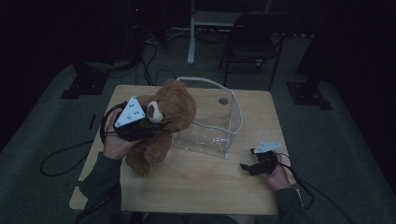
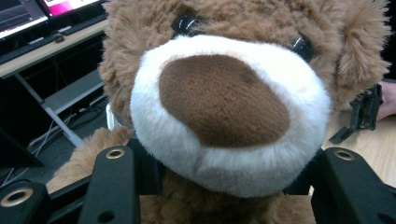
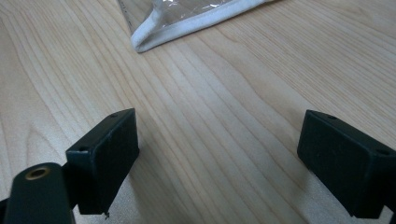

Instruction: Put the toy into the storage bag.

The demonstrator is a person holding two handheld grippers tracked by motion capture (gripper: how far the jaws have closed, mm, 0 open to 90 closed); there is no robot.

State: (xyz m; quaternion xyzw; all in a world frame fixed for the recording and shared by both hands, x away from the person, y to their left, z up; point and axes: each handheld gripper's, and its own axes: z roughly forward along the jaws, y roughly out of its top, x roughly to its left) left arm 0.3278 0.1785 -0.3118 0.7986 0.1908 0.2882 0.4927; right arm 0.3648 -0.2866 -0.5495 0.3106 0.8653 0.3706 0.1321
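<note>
Gripping the teddy bear [image 1: 161, 123], left gripper [image 2: 219, 186] clamps its neck.

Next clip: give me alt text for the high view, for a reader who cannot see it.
A person's left tool grips a fluffy brown teddy bear at the neck, holding it upright on a light wooden table. Right of the bear stands an open clear plastic bag with white trim. The right tool rests open on the table near its right edge, holding nothing.

light: staying dim | floor: grey carpet [image 1: 355, 140] lying around wooden table [image 1: 196, 182] | folding chair [image 1: 252, 39] standing behind
</note>
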